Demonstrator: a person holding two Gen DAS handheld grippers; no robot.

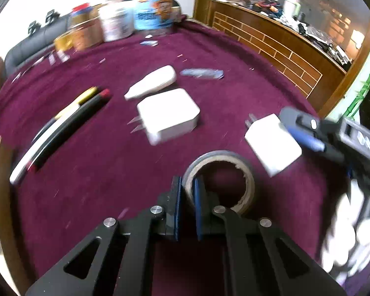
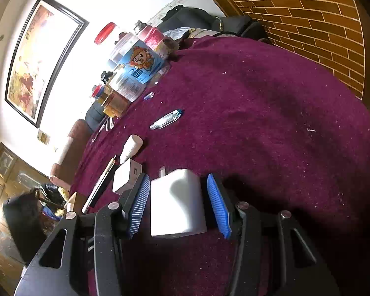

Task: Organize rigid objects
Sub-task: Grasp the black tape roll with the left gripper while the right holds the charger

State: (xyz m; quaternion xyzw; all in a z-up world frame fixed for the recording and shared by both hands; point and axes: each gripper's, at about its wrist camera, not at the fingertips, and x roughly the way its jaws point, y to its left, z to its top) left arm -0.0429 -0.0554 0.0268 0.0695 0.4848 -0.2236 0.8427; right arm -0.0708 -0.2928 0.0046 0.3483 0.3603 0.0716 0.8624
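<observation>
Maroon cloth is covering the surface (image 1: 91, 172) I am working over. My left hand-held gripper (image 1: 188, 185) is pinching the near wall of a tape roll (image 1: 219, 180), one pad outside the ring and one inside. My right hand-held gripper (image 2: 177, 204) is gripping a small white charger (image 2: 177, 204) between its blue pads (image 2: 218, 204). Ahead of the left hand-held gripper, a larger white charger (image 1: 169, 116) is lying flat, with pens (image 1: 69, 123) off to its left.

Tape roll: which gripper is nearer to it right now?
Left. The left gripper is clamped on the tape roll's near wall; the right gripper is beside it, around a white charger.
</observation>
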